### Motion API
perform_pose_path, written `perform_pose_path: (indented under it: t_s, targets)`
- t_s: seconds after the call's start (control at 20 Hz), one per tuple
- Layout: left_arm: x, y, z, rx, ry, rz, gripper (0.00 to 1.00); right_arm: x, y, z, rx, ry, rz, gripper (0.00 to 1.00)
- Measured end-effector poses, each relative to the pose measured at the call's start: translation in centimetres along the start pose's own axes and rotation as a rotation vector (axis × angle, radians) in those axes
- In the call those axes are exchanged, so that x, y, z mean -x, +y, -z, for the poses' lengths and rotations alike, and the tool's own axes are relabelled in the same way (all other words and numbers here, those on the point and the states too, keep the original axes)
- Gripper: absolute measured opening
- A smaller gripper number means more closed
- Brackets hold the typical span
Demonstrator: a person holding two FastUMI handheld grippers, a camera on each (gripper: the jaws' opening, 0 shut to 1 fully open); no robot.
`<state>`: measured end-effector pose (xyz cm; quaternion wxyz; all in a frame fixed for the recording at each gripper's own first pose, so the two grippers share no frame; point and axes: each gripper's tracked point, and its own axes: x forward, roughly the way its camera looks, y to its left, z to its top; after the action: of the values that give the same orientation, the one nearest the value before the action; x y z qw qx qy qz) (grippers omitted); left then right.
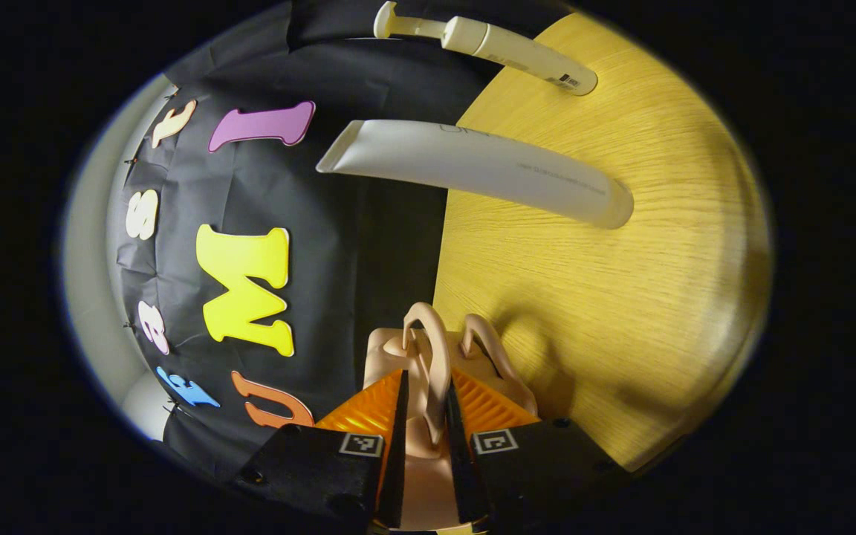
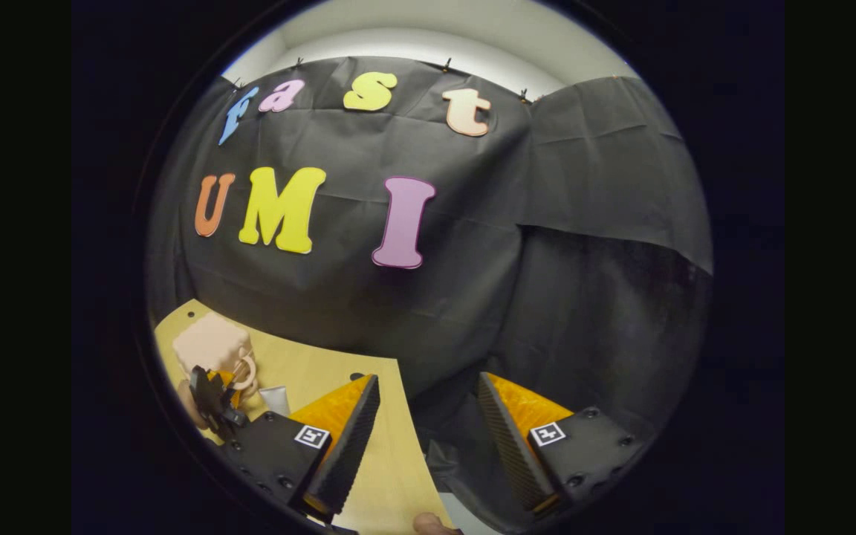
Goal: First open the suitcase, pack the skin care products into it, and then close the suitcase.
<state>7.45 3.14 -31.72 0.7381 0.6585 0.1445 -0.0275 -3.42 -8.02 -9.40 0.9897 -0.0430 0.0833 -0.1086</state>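
A small pink suitcase [image 1: 385,354] sits at the edge of the wooden table [image 1: 621,297]. My left gripper [image 1: 426,386] is shut on one of its looped pink handles [image 1: 434,343]; a second loop [image 1: 481,334] stands free beside it. A long white tube [image 1: 472,167] and a slimmer cream tube [image 1: 517,56] lie farther out on the table. In the right gripper view, my right gripper [image 2: 428,386] hangs open and empty over the table's edge [image 2: 391,461]. Far to its left are the suitcase [image 2: 209,342], the left gripper [image 2: 212,397] on it and a white tube's end [image 2: 273,400].
The booth's black cloth wall [image 2: 413,312] hangs right behind the table and drapes below its edge. A fingertip [image 2: 428,524] of the hand shows at the bottom of the right gripper view. Open wood lies between the suitcase and the tubes.
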Motion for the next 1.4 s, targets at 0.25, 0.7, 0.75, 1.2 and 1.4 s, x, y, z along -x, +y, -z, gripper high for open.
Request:
perform_pose_path:
  t_s: [0.25,0.7,0.75,1.2,1.4]
  targets:
    - [0.4,-0.5,0.2,-0.002,-0.022,0.098,0.08,0.0,2.5,0.6,0.003,0.046,-0.01,0.79]
    - [1.6,10.2,3.9,0.263,-0.017,0.057,0.03,-0.5,7.4,-2.6,0.021,0.005,-0.059,0.79]
    - [1.7,11.8,4.8,0.308,-0.013,0.043,0.03,-0.6,8.1,-3.1,0.021,-0.001,-0.064,0.79]
    - [1.8,21.1,19.5,0.55,0.064,-0.043,0.03,-1.0,13.4,-4.2,0.052,0.003,-0.097,0.79]
    - [1.0,21.9,24.9,0.551,0.037,-0.062,0.03,-1.5,16.3,-3.5,0.044,0.026,-0.105,0.78]
